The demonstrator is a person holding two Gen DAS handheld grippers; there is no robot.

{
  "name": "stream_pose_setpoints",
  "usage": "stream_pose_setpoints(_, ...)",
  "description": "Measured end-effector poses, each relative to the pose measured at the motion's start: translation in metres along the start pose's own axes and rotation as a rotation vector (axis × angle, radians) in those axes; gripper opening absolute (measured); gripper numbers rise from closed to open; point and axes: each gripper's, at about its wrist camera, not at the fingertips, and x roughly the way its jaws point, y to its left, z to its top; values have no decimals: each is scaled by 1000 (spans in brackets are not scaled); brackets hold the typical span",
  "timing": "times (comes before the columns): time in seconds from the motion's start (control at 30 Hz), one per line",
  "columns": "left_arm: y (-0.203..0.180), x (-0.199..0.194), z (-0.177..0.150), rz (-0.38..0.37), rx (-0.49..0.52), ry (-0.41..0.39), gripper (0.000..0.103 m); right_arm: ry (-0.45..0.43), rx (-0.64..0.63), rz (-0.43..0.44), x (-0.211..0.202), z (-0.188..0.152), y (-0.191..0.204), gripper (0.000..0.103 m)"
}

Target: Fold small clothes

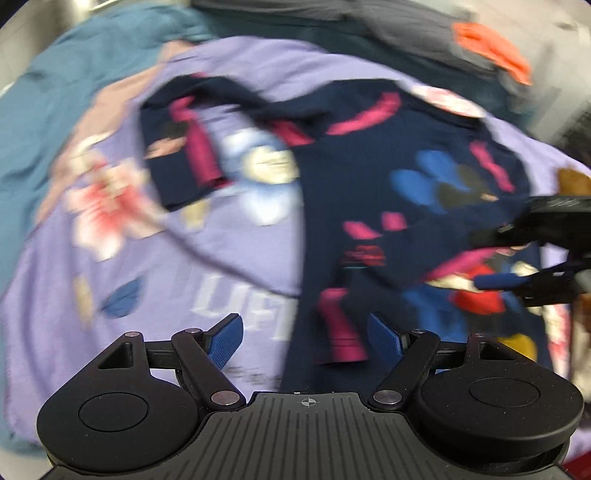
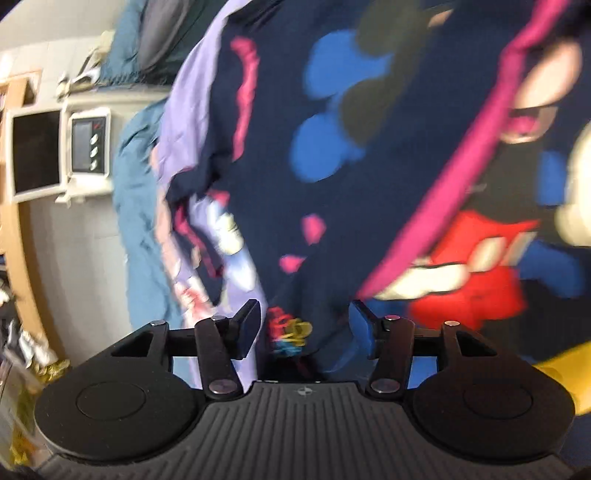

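Observation:
A small navy top (image 1: pixel 369 192) with pink trim and a cartoon mouse print lies spread on a lilac flowered cloth (image 1: pixel 147 266). One sleeve (image 1: pixel 184 155) stretches to the left, and a pink cuff (image 1: pixel 341 332) lies between my left gripper's fingers. My left gripper (image 1: pixel 306 334) hovers open over the top's lower edge, its blue pads apart from the cloth. In the right wrist view the same navy top (image 2: pixel 369 166) fills the frame. My right gripper (image 2: pixel 304 328) is open with navy fabric loose between its pads; it also shows as the right gripper (image 1: pixel 517 258) at the garment's right side.
A teal blanket (image 1: pixel 74 74) lies under the lilac cloth. Grey cloth (image 1: pixel 406 33) and an orange item (image 1: pixel 491 48) are heaped at the back. A white screen unit (image 2: pixel 37 155) and a control panel (image 2: pixel 90 147) stand beyond the bed's edge.

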Motion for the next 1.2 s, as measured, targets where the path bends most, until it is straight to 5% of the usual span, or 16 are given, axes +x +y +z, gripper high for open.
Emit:
stream_pose_setpoints(0.1,-34,7,-6,-14,158,22,103,-30,-33,-87,-12,-9,-17,65)
stream_pose_setpoints(0.23,-65,35,-22,135,318,5,103,-51,0,-131,-21,-27,-42,65)
stream_pose_setpoints(0.4,-78,61,-18,212,388,5,103,-94,-25,-151,-30,-48,-53,69)
stream_pose_setpoints(0.53,-73,62,-6,177,384,-11,102,-184,-178,-311,-38,-57,-42,75)
stream_pose_setpoints(0.57,-71,62,-3,175,380,0,91,-192,-226,-349,-39,-58,-40,78)
stream_pose_setpoints(0.7,-56,50,10,74,262,32,60,-169,-322,-461,-31,-61,-39,87)
stream_pose_setpoints(0.97,5,-7,19,-264,-150,72,57,-145,-355,-453,-19,-60,-46,103)
stream_pose_setpoints(1.2,48,31,-12,-44,-209,175,58,-107,-343,-458,-21,-52,-47,103)
